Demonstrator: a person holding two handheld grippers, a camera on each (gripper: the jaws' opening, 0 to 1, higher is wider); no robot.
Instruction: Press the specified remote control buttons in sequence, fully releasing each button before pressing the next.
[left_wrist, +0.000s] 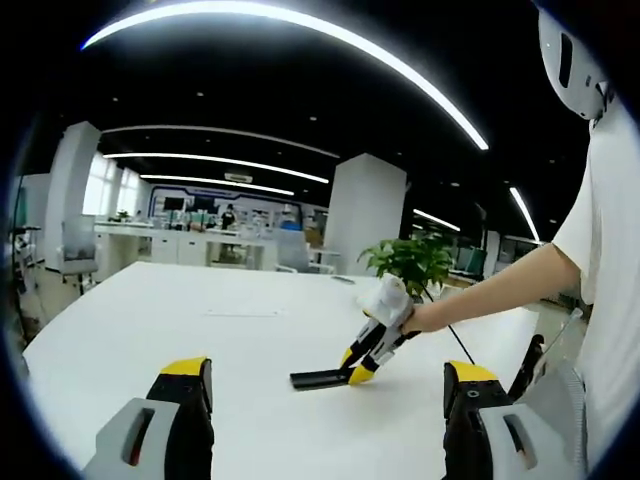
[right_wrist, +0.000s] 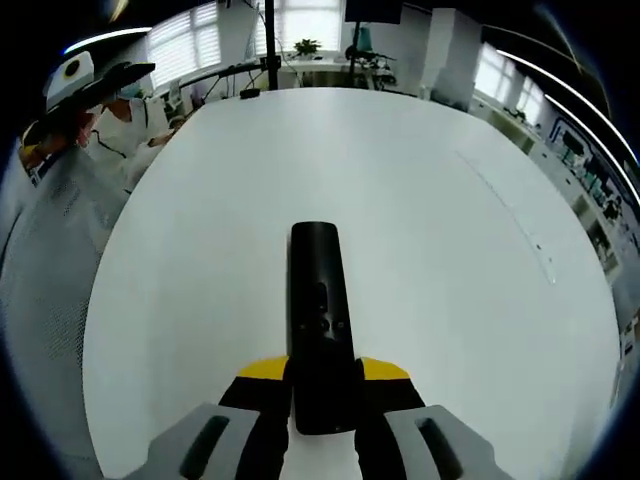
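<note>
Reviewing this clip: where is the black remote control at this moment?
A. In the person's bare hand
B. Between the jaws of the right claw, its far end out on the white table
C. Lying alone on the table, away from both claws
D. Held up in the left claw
B: in the right gripper view the black remote control sits between the jaws of the right claw, extending forward over the white table; the left claw stands open and holds nothing.
</note>
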